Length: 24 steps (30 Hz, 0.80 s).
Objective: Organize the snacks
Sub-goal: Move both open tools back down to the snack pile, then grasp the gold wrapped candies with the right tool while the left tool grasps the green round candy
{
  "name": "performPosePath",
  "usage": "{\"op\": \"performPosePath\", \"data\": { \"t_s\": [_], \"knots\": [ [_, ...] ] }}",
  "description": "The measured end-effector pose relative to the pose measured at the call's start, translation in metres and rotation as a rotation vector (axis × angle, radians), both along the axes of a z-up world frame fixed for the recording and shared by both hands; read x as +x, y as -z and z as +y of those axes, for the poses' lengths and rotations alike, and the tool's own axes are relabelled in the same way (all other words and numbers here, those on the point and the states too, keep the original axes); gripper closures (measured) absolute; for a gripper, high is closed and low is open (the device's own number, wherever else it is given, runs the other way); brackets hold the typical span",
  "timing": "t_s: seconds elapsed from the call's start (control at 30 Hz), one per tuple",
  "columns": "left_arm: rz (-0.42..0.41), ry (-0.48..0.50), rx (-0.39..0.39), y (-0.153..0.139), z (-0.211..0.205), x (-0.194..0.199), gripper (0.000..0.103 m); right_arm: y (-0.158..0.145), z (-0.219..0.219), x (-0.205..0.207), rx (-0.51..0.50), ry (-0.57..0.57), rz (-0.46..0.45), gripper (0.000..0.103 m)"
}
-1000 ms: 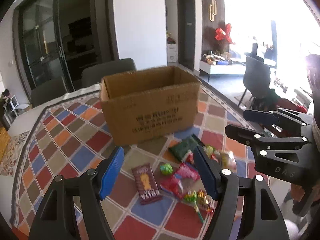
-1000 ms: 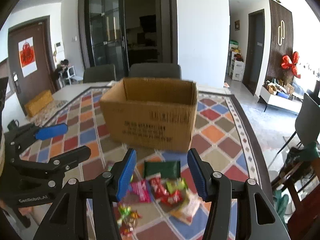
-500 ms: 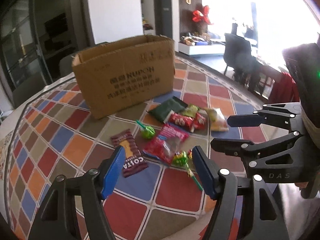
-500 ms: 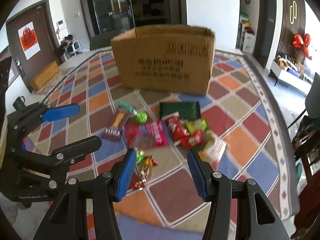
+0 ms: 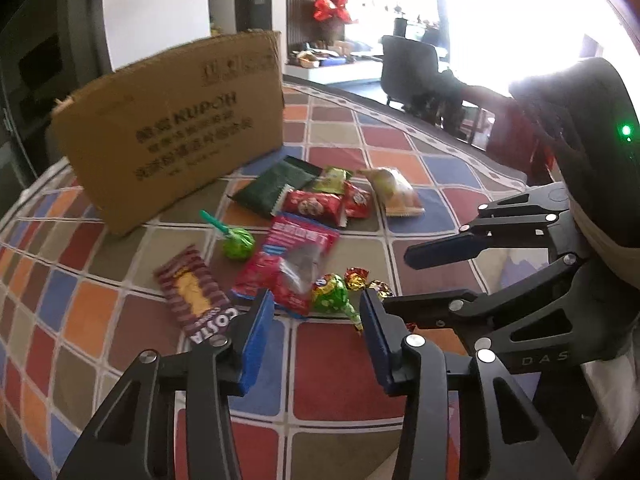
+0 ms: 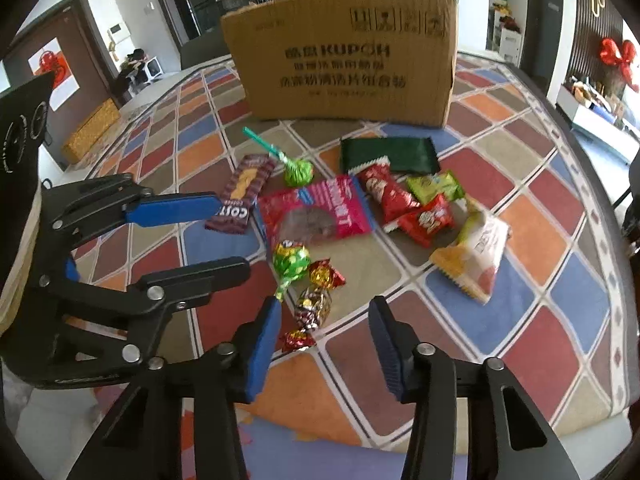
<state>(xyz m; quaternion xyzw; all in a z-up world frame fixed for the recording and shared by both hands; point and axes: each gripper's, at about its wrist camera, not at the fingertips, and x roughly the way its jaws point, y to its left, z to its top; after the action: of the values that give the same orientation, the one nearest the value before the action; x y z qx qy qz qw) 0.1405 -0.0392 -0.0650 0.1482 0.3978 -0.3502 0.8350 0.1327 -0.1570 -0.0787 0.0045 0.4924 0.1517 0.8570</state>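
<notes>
A cardboard box (image 5: 168, 128) (image 6: 344, 56) stands at the back of the table. Loose snacks lie in front of it: a brown Costa bar (image 5: 194, 294) (image 6: 244, 194), a pink packet (image 5: 288, 264) (image 6: 316, 210), a green lollipop (image 5: 238, 242) (image 6: 298, 172), a dark green packet (image 5: 276, 190) (image 6: 390, 154), red packets (image 6: 404, 204) and foil candies (image 6: 316, 300). My left gripper (image 5: 316, 338) is open and empty, low over the near edge of the pile; it also shows in the right wrist view (image 6: 200, 236). My right gripper (image 6: 324, 344) is open and empty just before the foil candies.
The table wears a chequered multicolour cloth (image 6: 540, 240). A yellow-white snack bag (image 6: 476, 254) lies at the right of the pile. Chairs (image 5: 412, 68) and furniture stand beyond the table.
Both grippers have dropped and moved in toward the snack pile, which now fills more of each view. Both stay open and empty.
</notes>
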Motion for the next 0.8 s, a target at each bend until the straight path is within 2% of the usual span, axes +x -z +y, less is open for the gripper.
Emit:
{"op": "performPosePath", "data": {
  "t_s": [0.2, 0.43, 0.63, 0.67, 0.7, 0.8],
  "knots": [
    [0.023, 0.009, 0.004, 0.007, -0.004, 0.010, 0.062, 0.010, -0.001, 0.005, 0.025, 0.010, 0.036, 0.065],
    [0.055, 0.007, 0.010, 0.015, -0.008, 0.017, 0.068, 0.019, 0.002, 0.008, 0.068, -0.009, 0.069, 0.066],
    [0.058, 0.003, 0.010, 0.016, -0.013, 0.018, 0.070, 0.021, 0.003, 0.012, 0.069, -0.012, 0.061, 0.073],
    [0.062, 0.008, 0.008, 0.017, -0.014, 0.018, 0.071, 0.021, 0.004, 0.011, 0.068, -0.013, 0.059, 0.076],
    [0.068, 0.010, 0.006, 0.017, -0.015, 0.018, 0.071, 0.021, 0.003, 0.012, 0.062, -0.012, 0.058, 0.082],
    [0.077, 0.018, 0.007, 0.018, -0.019, 0.017, 0.071, 0.021, -0.002, 0.012, 0.054, 0.006, 0.057, 0.083]
  ]
}}
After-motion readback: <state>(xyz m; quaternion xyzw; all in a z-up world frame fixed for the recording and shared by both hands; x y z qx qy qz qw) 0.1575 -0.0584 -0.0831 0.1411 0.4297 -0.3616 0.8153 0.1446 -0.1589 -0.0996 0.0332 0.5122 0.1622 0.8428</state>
